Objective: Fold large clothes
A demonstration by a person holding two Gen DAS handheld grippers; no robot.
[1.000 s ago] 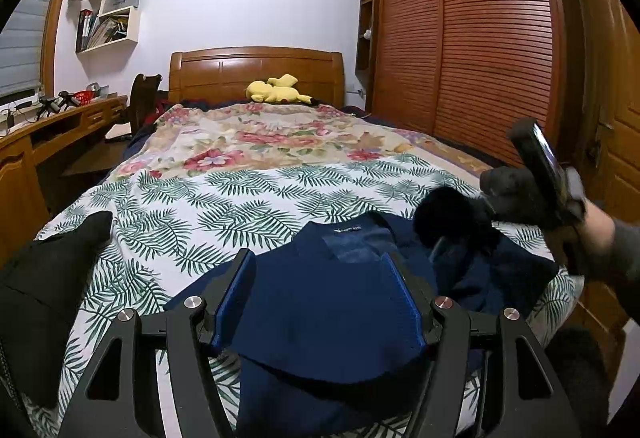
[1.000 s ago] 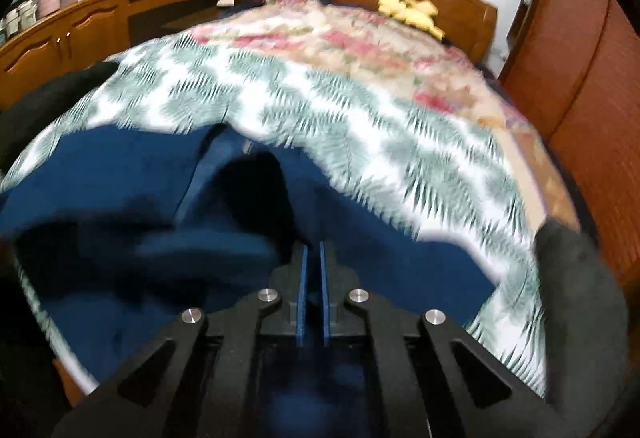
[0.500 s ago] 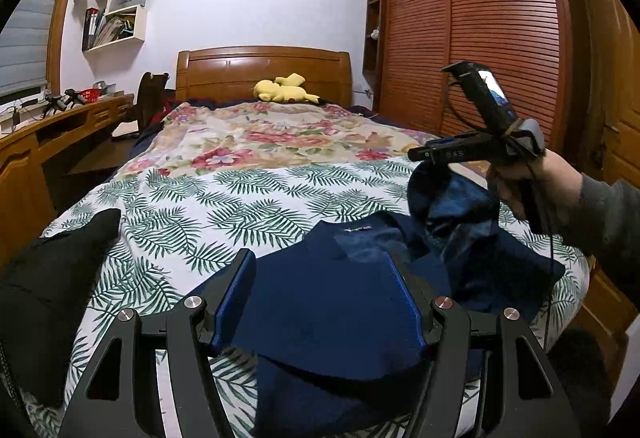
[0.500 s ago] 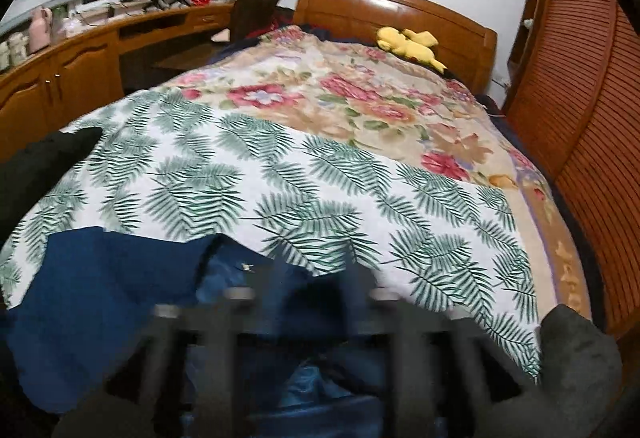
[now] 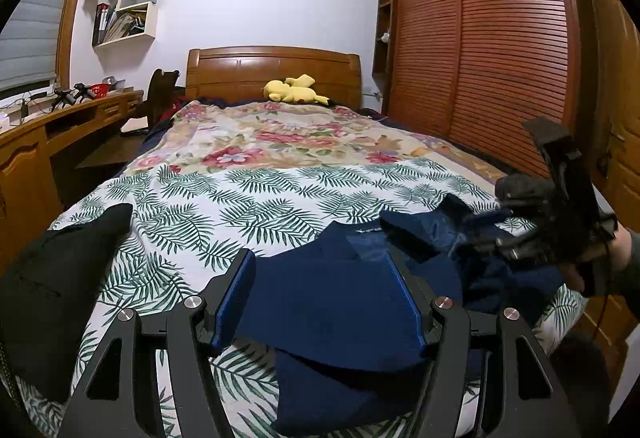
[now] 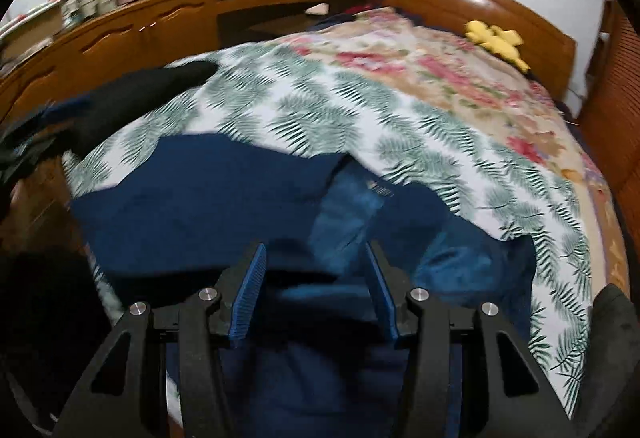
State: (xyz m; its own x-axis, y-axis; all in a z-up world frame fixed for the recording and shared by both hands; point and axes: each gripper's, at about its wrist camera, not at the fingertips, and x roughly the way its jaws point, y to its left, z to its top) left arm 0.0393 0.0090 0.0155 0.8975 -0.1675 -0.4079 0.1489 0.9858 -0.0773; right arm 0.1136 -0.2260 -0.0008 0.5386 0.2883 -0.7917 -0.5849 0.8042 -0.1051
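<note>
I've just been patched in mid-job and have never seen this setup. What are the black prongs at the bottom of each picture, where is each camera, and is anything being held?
There is no robot: a person holds a two-finger gripper in each hand, with a wide-angle camera on each looking along its fingers. The prongs are those fingers.

One picture comes from the left gripper, the other from the right gripper. The left view also shows the right gripper, blurred, in the person's hand.

On the bed lies a dark blue garment, with a black garment at the bed's left edge and a yellow soft toy by the headboard.

Both grippers are open and hold nothing. The right one's jaws have just been opening, over the blue cloth.
</note>
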